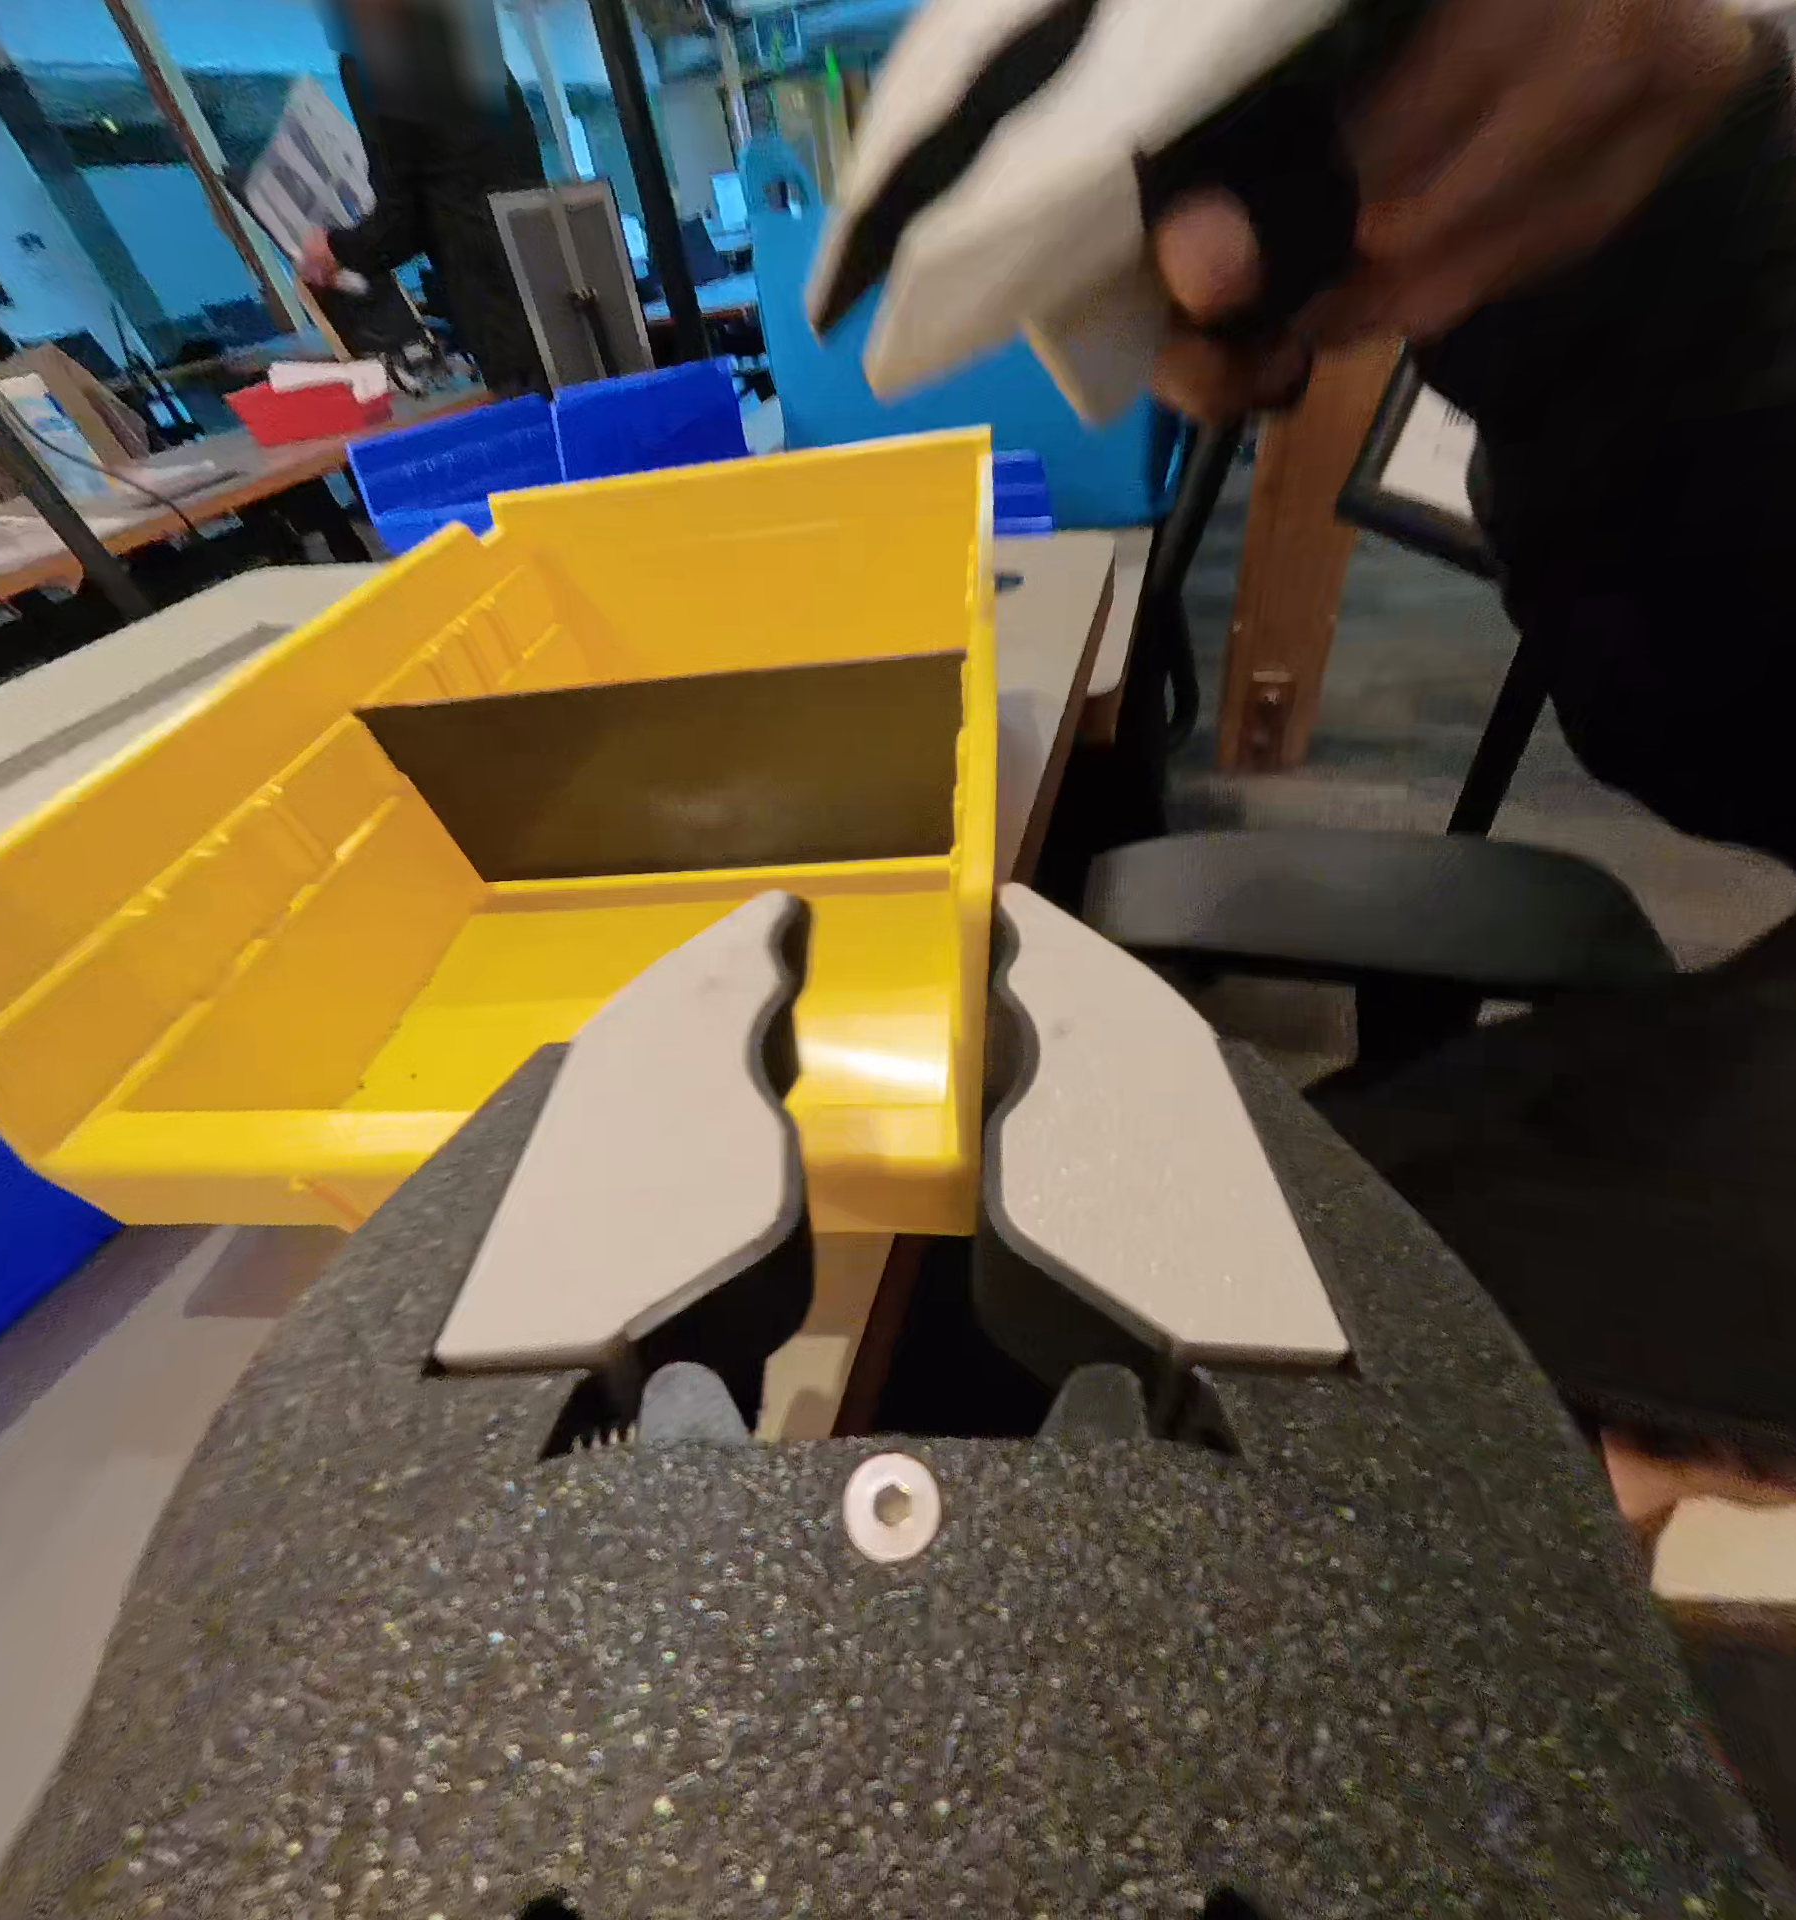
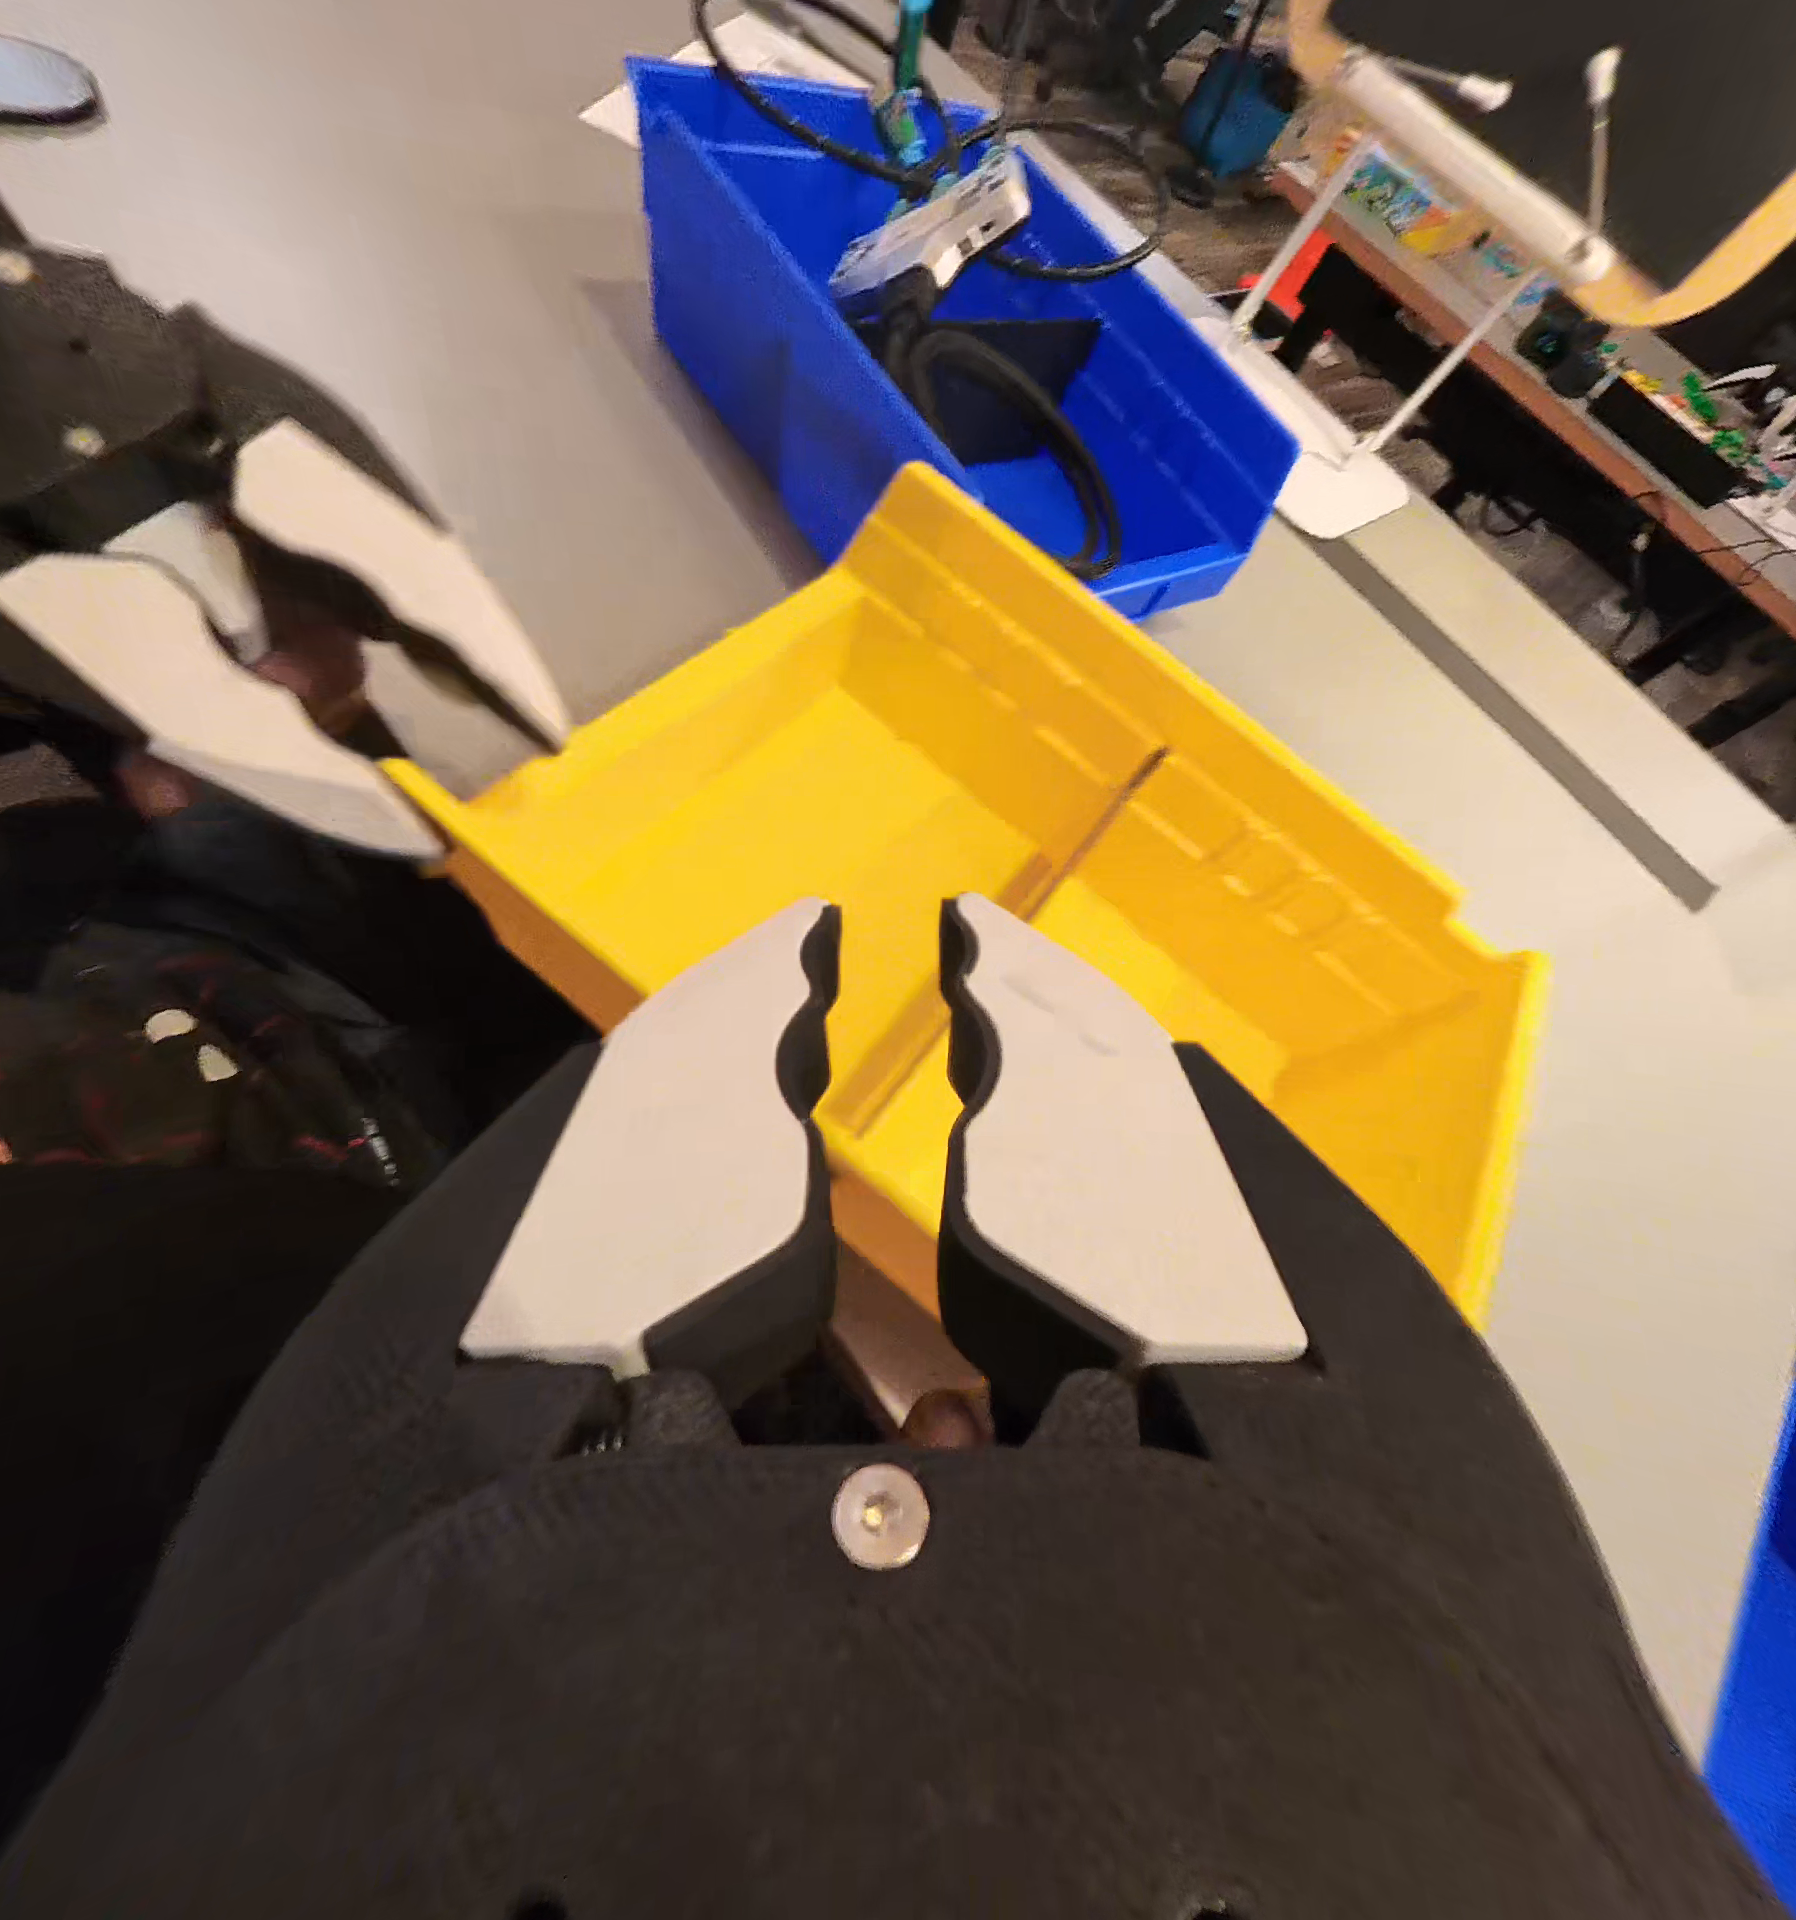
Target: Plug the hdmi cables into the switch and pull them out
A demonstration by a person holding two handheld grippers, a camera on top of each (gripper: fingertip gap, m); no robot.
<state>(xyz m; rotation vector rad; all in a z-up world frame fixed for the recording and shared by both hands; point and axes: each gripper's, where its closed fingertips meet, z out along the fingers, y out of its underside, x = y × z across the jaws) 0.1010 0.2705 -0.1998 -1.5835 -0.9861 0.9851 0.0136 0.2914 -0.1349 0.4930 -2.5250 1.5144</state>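
while your left gripper (image 1: 899, 925) and right gripper (image 2: 889, 914) both hang with jaws parted and nothing between them, they sit over the near end of the yellow bin (image 2: 977, 748) on the grey table (image 2: 1652, 1039). past it, the blue bin (image 2: 1164, 416) holds the switch (image 2: 935, 223), tilted on a wall with black cables (image 2: 1060, 436) attached and looping around it.
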